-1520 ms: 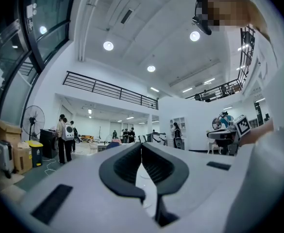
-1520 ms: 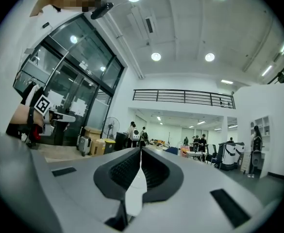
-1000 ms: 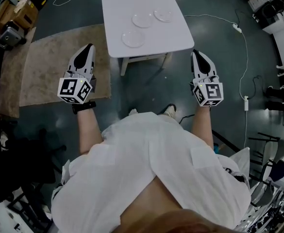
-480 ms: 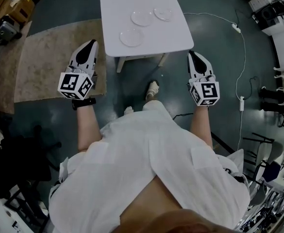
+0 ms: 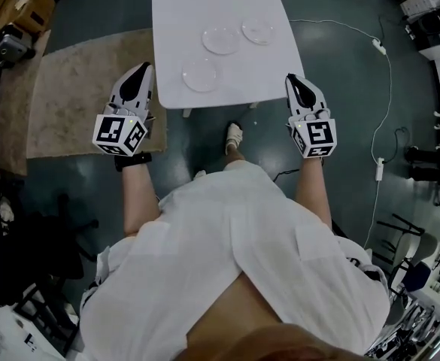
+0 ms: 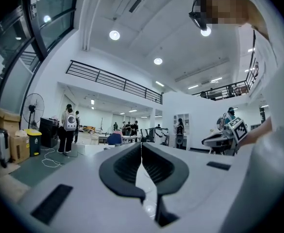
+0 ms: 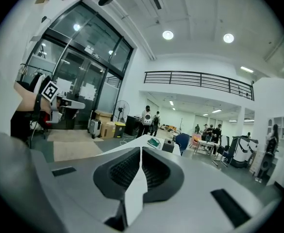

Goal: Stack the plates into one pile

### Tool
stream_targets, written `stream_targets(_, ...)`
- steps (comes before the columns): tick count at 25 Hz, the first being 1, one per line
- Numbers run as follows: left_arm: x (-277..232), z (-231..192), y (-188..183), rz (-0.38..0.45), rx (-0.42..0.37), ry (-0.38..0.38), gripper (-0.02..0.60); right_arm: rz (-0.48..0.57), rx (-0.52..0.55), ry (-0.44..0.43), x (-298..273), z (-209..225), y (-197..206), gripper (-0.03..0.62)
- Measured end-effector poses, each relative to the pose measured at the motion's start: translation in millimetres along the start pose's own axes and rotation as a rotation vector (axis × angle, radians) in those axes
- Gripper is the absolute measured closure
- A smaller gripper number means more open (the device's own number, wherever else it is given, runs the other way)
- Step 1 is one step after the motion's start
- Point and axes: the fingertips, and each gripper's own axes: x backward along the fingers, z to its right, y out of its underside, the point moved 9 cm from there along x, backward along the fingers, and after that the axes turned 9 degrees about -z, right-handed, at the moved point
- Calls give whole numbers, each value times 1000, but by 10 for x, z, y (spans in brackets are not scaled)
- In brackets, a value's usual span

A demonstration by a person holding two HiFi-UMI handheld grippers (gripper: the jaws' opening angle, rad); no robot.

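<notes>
A white table (image 5: 204, 6) stands by a beige rug (image 5: 73, 89).

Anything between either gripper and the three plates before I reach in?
Nothing visible. The near plate, middle plate and far plate lie unstacked on the white table; the left gripper and right gripper flank its near end, jaws shut and empty.

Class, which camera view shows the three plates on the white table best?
The head view: all three clear plates lie unstacked on the white table, seen from above. Both gripper views look level across the room; no plate can be made out in either.
</notes>
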Motion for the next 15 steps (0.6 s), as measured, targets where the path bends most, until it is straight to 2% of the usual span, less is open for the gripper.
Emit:
stream_targets(4,-487,-15,-15,-27,4,8,569,-30,30,-34,-405,346,39,563)
stream_targets(15,-1622,39,-60,-85,8,15,569,-145,203,-143,-1316,1093,221,562)
